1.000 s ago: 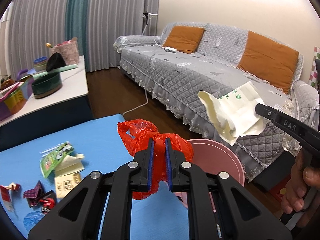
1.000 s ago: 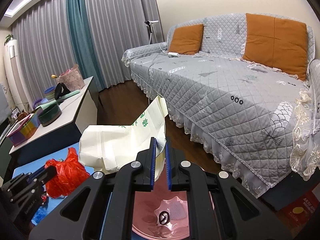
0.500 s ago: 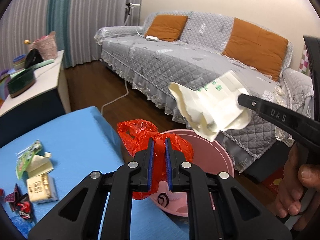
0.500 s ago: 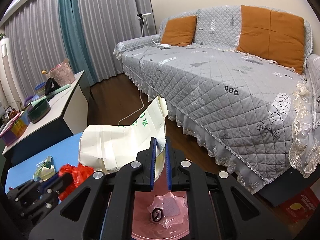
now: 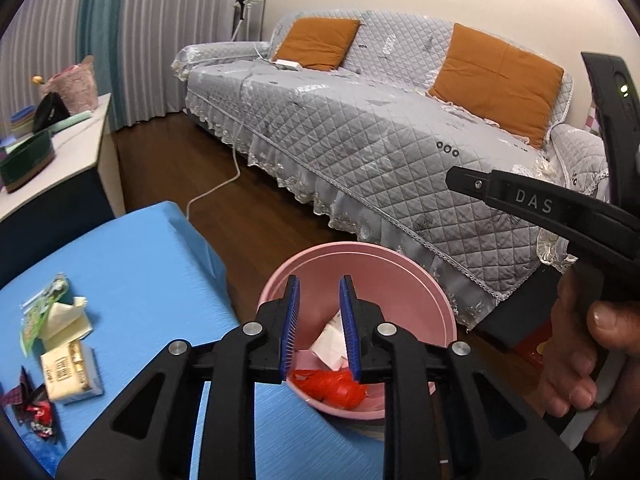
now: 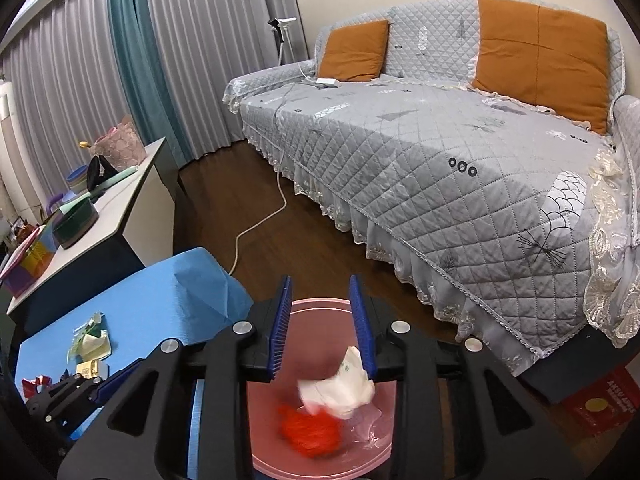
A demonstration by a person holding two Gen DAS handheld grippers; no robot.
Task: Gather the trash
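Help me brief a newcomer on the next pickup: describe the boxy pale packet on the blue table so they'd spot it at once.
On the blue table, look at the litter cluster near its left edge. The pale packet lies flat just below the green wrapper, right of the dark red wrapper. It is the only boxy, cream-coloured piece with printed text.

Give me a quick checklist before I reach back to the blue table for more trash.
1. Left gripper jaws open and empty: ok.
2. Right gripper jaws open and empty: ok.
3. Red plastic bag inside the pink bin: ok.
4. Cream paper bag inside the bin: ok, though blurred in the right wrist view.
5. Trash left on the blue table: yes, wrappers at its left.
6. Bin settled and stable: cannot tell.
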